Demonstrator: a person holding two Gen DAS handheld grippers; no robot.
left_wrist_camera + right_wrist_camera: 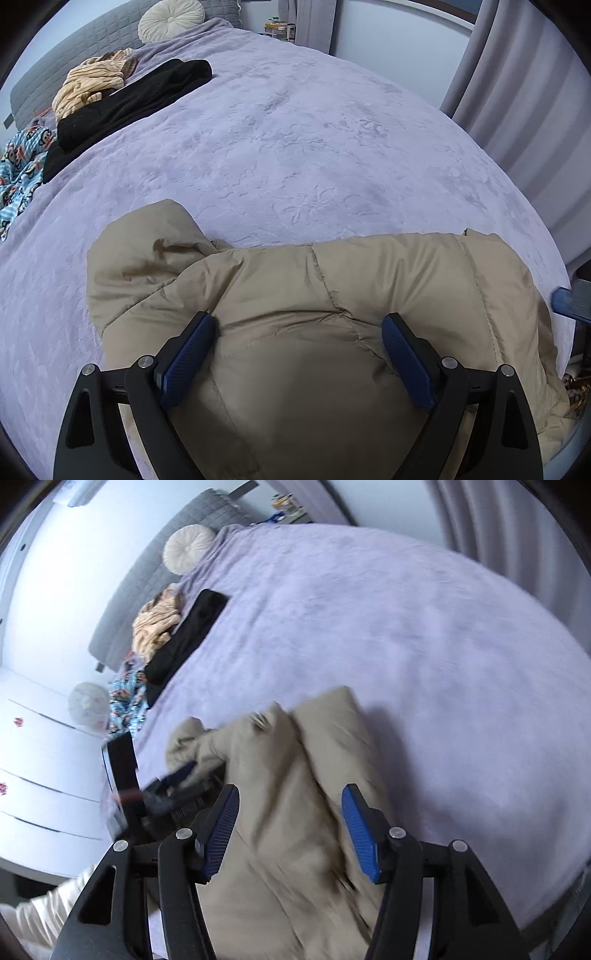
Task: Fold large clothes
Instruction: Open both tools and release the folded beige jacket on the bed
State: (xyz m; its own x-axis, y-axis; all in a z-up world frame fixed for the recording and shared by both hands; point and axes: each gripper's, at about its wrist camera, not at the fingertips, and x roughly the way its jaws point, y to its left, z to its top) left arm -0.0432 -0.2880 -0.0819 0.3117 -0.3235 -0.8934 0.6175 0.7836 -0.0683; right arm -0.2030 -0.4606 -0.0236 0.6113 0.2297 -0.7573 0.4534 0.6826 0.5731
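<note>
- The beige padded jacket lies bunched at the near edge of the bed, on the lilac cover; its long axis runs across the left wrist view, from a rumpled end, a hood or a sleeve, I cannot tell which, on the left to a quilted panel on the right.
- The left gripper points steeply down at the jacket's puffed middle, its blue pads set wide apart with the fabric between them but not visibly pinched.
- The right gripper hangs over the same jacket further along, where a folded flap stands up ahead of it; its pads are apart and nothing is clamped. That view is blurred.
- In the right wrist view the left gripper shows to the left, at the jacket's rumpled end, so each hand is nearer its own end.
- Judgement: the next fold likely turns on seizing the two ends along that long axis.
- Well apart, near the headboard, lie a folded black garment, a crumpled tan garment and a blue patterned cloth.
</note>
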